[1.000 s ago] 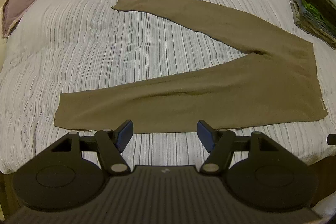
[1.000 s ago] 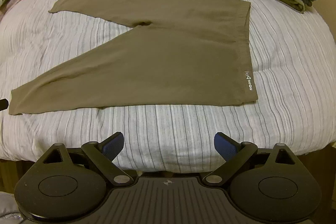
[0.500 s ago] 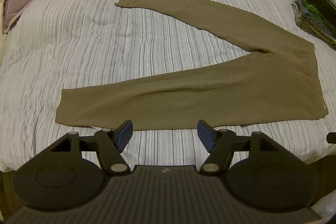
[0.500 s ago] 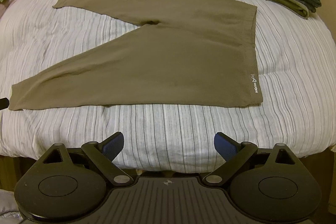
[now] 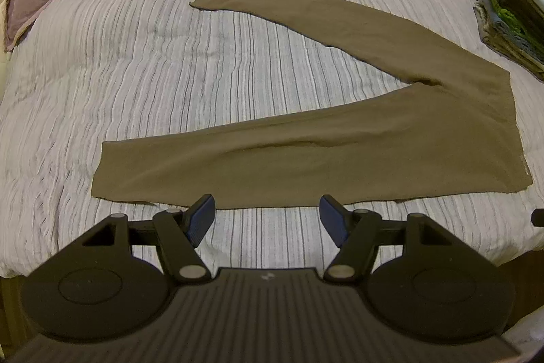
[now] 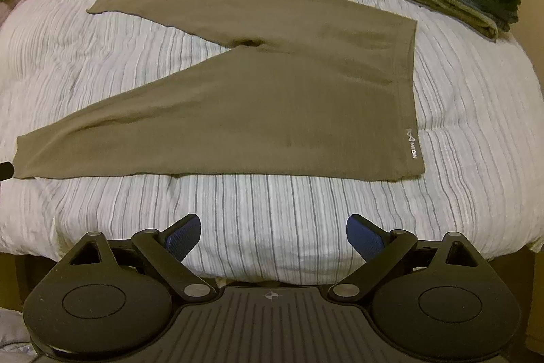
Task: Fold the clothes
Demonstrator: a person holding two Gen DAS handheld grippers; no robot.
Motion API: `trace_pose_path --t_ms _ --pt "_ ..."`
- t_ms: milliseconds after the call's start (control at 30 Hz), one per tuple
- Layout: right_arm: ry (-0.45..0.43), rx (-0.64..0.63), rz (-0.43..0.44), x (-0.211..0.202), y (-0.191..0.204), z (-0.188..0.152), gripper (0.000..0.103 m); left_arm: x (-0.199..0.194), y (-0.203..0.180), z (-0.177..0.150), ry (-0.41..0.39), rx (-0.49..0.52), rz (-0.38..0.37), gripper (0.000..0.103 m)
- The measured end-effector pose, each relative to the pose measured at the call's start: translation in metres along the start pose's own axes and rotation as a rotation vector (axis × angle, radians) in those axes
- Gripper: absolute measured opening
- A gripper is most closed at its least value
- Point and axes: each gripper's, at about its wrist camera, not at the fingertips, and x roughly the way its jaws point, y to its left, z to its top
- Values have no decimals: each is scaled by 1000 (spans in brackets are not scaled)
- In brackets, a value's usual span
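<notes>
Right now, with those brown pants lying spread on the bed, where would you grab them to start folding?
Probably the near leg's cuff, approached from the bed's near edge with the open left gripper. The pants lie flat with legs splayed, so that free end should lift easily.

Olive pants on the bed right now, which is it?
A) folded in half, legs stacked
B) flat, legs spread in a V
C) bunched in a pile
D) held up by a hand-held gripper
B: the olive pants lie flat on the bed, legs splayed apart in a V from the crotch.
</notes>
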Motion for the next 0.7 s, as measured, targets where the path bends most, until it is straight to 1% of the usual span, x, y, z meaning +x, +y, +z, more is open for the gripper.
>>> trace_pose_path --t_ms 233,400,567,700 --pt "-11 -13 -21 -1 9 -4 95 6 14 -7 14 4 5 64" --pt "7 -17 -28 4 11 -4 95 11 22 -12 32 -12 11 64" --pt "21 -29 -38 12 8 -2 95 20 27 -14 46 -19 8 64" --pt "37 -3 -22 23 -1 2 95 29 30 -14 61 -24 11 64"
